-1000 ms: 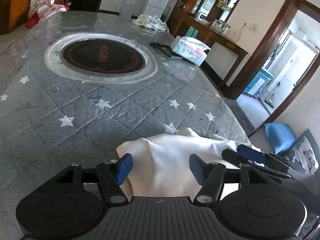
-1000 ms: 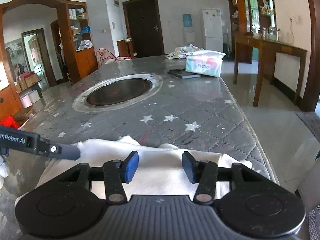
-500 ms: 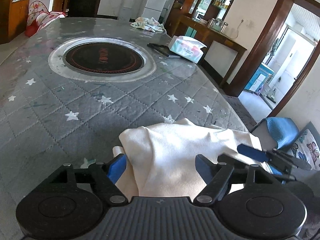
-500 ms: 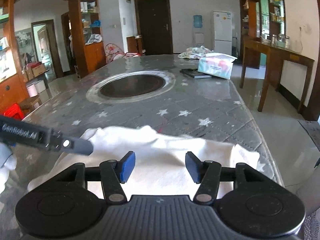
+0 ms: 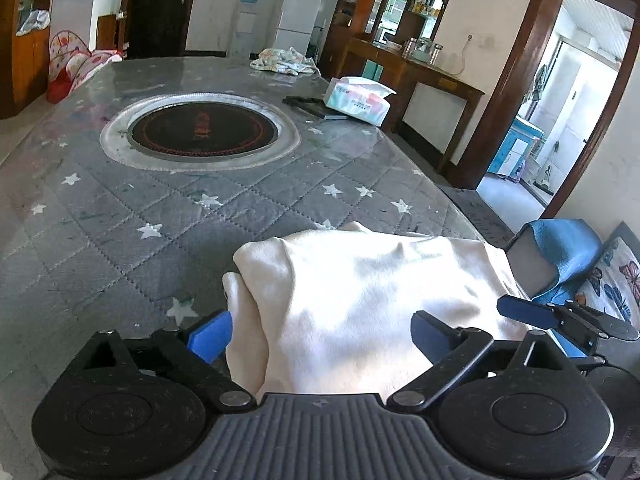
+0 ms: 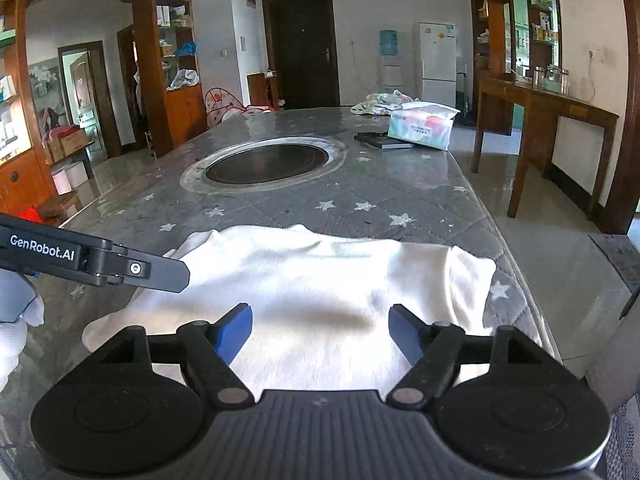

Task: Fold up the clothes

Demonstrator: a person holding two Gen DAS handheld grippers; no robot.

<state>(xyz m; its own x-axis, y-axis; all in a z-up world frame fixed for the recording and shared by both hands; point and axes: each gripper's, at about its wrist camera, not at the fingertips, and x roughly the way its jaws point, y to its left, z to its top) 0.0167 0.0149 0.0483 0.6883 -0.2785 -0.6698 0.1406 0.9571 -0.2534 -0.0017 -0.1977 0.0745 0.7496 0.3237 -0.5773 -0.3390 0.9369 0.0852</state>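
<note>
1. Left wrist view: the left gripper (image 5: 320,334) is seen at the bottom of the frame with its blue fingers (image 5: 211,335) spread wide, nothing pinched. The cream garment (image 5: 360,304) is bunched at the near edge of the grey star-quilted table (image 5: 160,216), lying between and beyond the fingers.
2. At the lower right of that frame, the right gripper (image 5: 560,316) is seen just beside the garment's edge; a blue cushion (image 5: 568,248) lies behind it.
3. Farther up the table, a round inset hotplate (image 5: 202,130) is set in the middle, with a tissue pack (image 5: 358,100), a dark flat item (image 5: 312,106) and a crumpled cloth (image 5: 284,60) at upper centre, well apart from the garment.
4. Right wrist view: the right gripper (image 6: 320,330) is shown with fingers (image 6: 236,330) spread, empty, over the garment (image 6: 320,280), which is spread across the near table edge (image 6: 516,280).
5. At the left of that frame, the left gripper (image 6: 132,266) reaches over the garment's left edge; a white-gloved hand (image 6: 16,320) is partly seen.
</note>
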